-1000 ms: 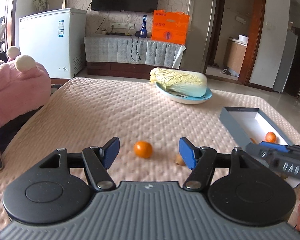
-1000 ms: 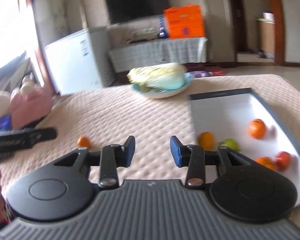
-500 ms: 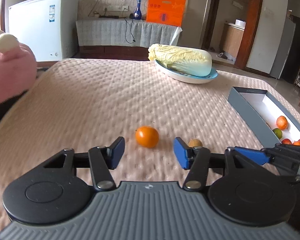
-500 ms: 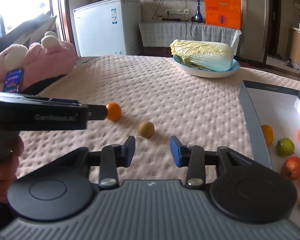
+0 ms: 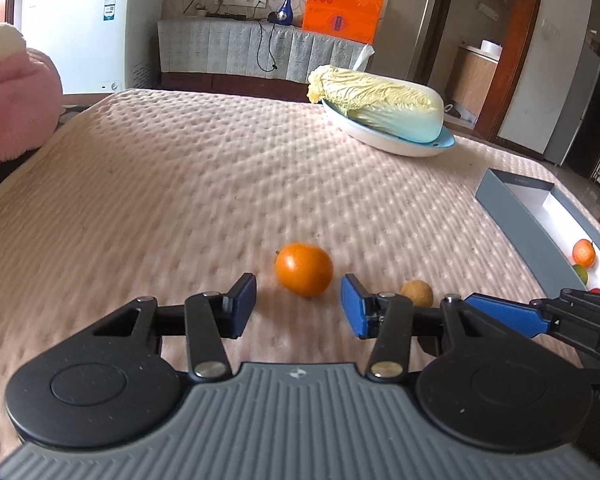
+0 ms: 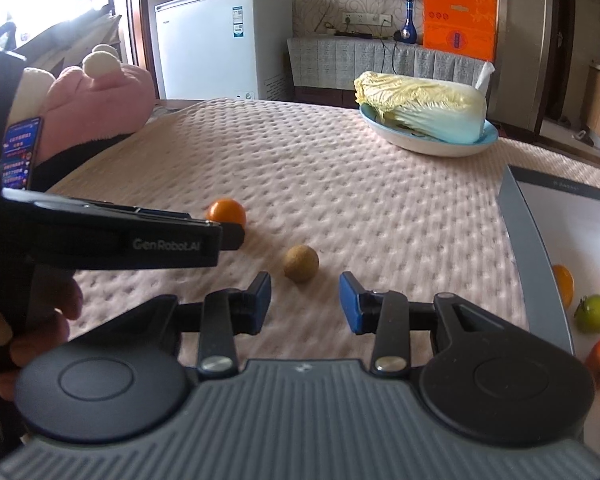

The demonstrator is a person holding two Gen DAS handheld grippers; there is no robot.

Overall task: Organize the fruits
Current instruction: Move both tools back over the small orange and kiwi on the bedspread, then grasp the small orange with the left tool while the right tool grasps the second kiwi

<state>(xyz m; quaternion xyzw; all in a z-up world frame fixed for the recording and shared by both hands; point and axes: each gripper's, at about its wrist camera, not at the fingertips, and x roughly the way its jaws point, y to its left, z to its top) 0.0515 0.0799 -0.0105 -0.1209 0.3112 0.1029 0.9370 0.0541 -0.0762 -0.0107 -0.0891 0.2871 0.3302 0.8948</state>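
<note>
Left gripper (image 5: 298, 306) jaws closing, still clear of orange (image 5: 304, 269) at 12 o'clock. Right gripper (image 6: 304, 304) jaws open; brown fruit (image 6: 300, 263) at 12.

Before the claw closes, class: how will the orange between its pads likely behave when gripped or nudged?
The orange looks round and lies loose on the dimpled cover, so an off-centre nudge would probably roll it. Its skin looks smooth and glossy, so it might slip in the left claw. It looks small, likely light.
</note>
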